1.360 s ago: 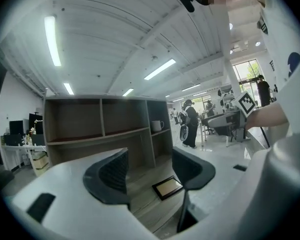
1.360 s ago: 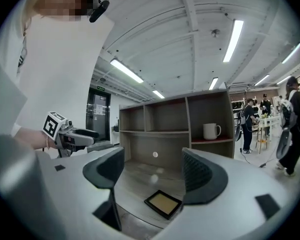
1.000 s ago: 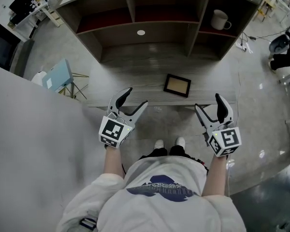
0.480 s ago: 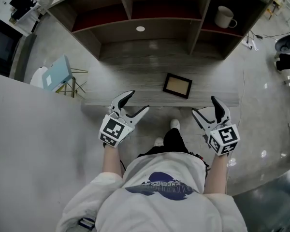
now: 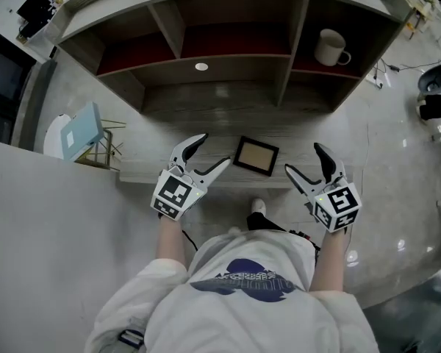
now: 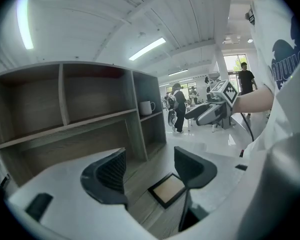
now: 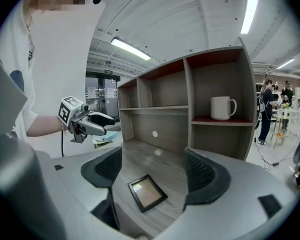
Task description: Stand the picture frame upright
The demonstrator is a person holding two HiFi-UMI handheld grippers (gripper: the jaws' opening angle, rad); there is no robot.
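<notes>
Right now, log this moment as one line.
picture frame: flat on desk, untouched | left gripper: open, jaws just been opening, nothing held | right gripper: open, nothing held | phase: pre-grasp

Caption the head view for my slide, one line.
Left gripper, empty fingers just opened wide, and open right gripper flank a black rectangular picture frame lying flat on the grey wooden shelf desk.

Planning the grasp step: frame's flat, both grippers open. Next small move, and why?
Probably ease both grippers forward to flank the picture frame. It lies flat, face up, near the front edge of the desk; the left gripper, its jaws just opened wider, and the right gripper are empty and short of it.
</notes>
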